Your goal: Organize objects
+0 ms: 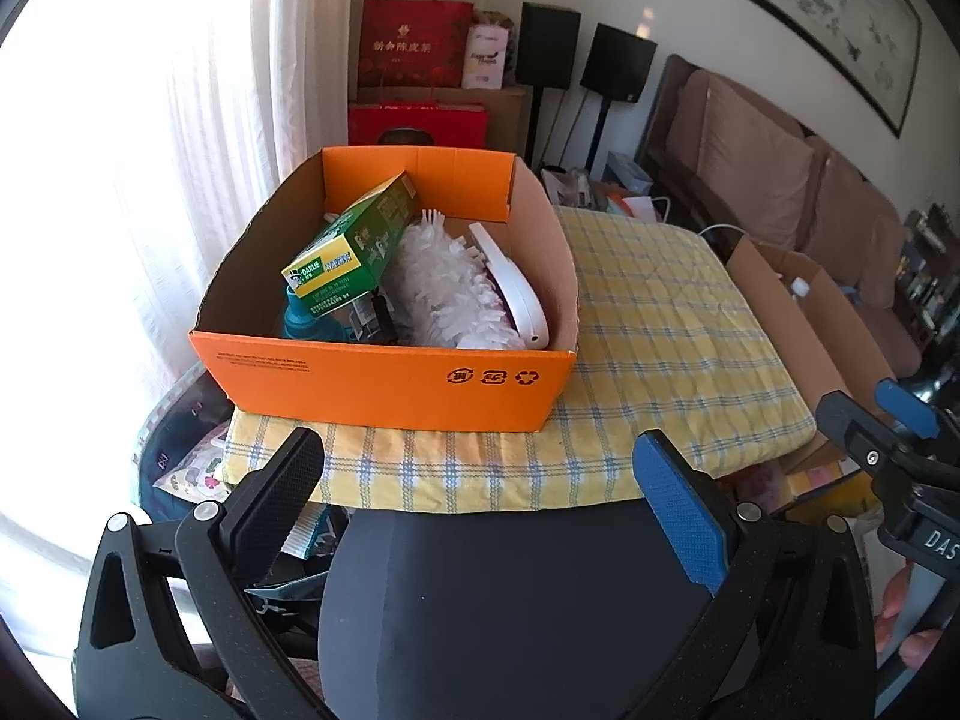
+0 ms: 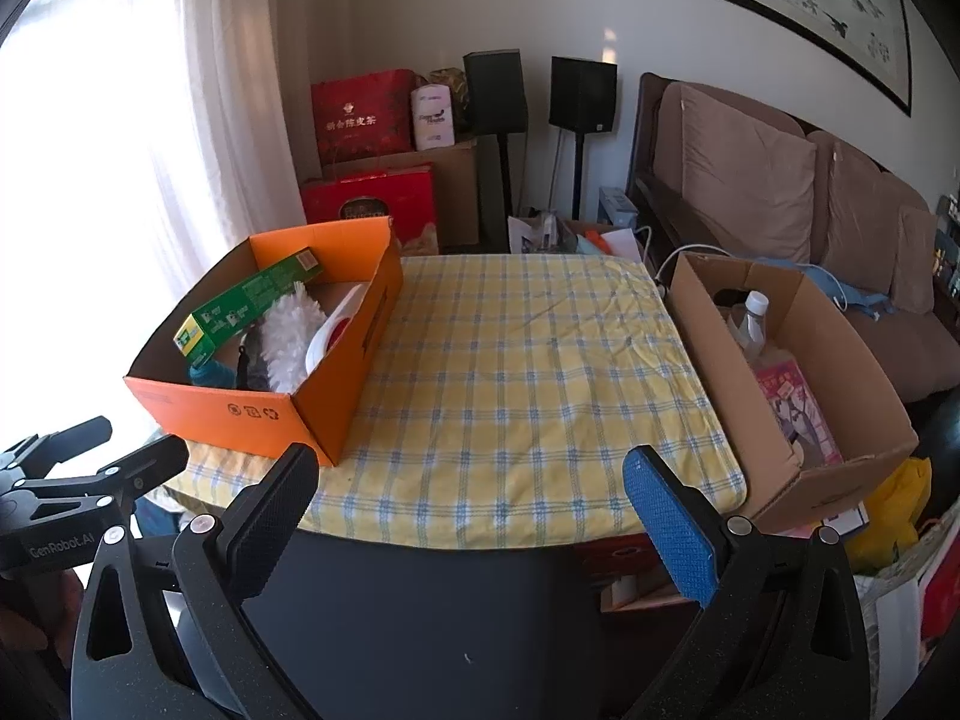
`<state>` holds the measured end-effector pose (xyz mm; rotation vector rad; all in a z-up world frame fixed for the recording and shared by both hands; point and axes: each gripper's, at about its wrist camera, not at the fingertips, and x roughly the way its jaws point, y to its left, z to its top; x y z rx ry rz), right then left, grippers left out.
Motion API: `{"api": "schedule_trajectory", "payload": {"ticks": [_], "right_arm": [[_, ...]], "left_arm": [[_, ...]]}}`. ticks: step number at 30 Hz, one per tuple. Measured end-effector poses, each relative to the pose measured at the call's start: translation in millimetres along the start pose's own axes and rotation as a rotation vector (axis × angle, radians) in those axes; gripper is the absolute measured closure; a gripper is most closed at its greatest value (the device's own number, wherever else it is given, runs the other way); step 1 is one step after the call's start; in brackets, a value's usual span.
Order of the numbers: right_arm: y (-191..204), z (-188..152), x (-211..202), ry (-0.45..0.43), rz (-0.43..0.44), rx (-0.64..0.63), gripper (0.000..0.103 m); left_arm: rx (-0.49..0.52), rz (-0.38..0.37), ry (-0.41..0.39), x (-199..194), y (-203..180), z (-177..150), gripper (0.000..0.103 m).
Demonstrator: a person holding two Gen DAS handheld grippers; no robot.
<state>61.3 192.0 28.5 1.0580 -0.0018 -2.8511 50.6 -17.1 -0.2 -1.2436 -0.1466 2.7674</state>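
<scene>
Both grippers hang near the front edge of a table covered with a yellow checked cloth (image 2: 522, 360), and neither holds anything: the left gripper (image 1: 486, 480) has its jaws spread wide with only the cloth and a dark rounded chair back (image 1: 516, 612) showing between them, and the right gripper (image 2: 474, 492) is released in the same way, its black and blue fingers well apart over the near edge of the cloth. On the left part of the table stands an orange cardboard box (image 1: 384, 387), open at the top, resting on the cloth near its left front corner. Inside it a green toothpaste carton (image 1: 354, 243) lies tilted, one end propped high against the far wall and the other end toward the near left. Just right of the carton lies a white fluffy duster head (image 1: 447, 282), and touching its right side is a white plastic handle piece (image 1: 510, 288) leaning along the box's right wall. A teal object (image 1: 300, 324) sits low under the carton's near end; what it is cannot be told. On the right, off the cloth's right edge, stands a brown cardboard box (image 2: 780, 468) holding a clear bottle with a white cap (image 2: 753, 318) and a pink printed packet (image 2: 792, 402). The middle of the cloth between the two boxes is bare. Behind the table are a brown sofa (image 2: 750, 180), two black speakers (image 2: 540, 93) on stands and red gift bags (image 2: 363, 117).
</scene>
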Motion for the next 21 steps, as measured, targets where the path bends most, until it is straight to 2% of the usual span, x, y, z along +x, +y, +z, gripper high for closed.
{"api": "schedule_trajectory", "payload": {"ticks": [21], "right_arm": [[-2.0, -1.5, 1.4, 0.002, 0.001, -0.004, 0.0]], "left_arm": [[0.016, 0.003, -0.006, -0.1, -4.9, 3.0, 0.0]]}}
